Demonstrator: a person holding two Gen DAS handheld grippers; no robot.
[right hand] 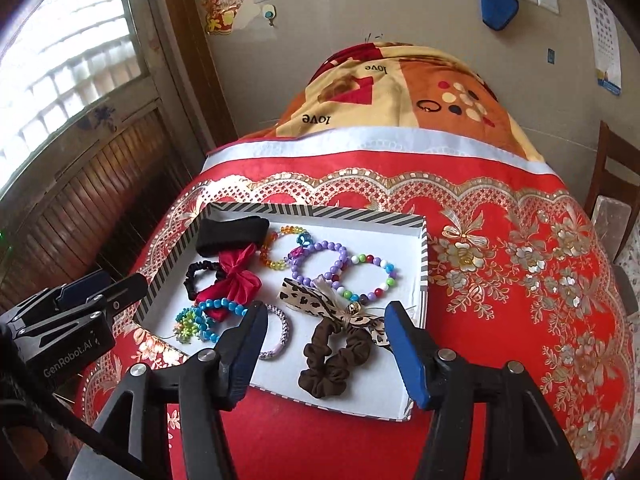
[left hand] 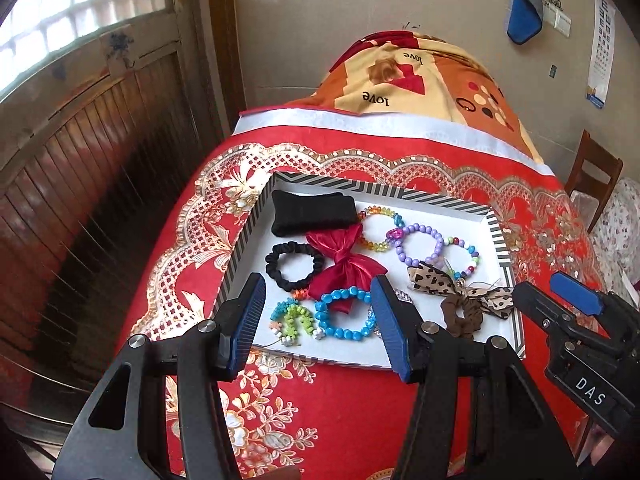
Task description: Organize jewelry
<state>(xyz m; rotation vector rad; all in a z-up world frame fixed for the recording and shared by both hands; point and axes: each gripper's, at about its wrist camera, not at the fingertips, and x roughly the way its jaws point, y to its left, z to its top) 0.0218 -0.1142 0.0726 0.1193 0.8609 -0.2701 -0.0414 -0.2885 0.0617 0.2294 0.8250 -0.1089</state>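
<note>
A shallow white tray with a striped rim lies on the red cloth and holds jewelry and hair ties. In it are a black band, a red satin bow, a black scrunchie, a blue bead bracelet, a purple bead bracelet, a leopard bow and a brown scrunchie. My left gripper is open and empty above the tray's near edge. My right gripper is open and empty above the brown scrunchie.
The red floral cloth covers the table. A folded orange blanket lies at the far end. A wooden door is on the left. A wooden chair stands at the right.
</note>
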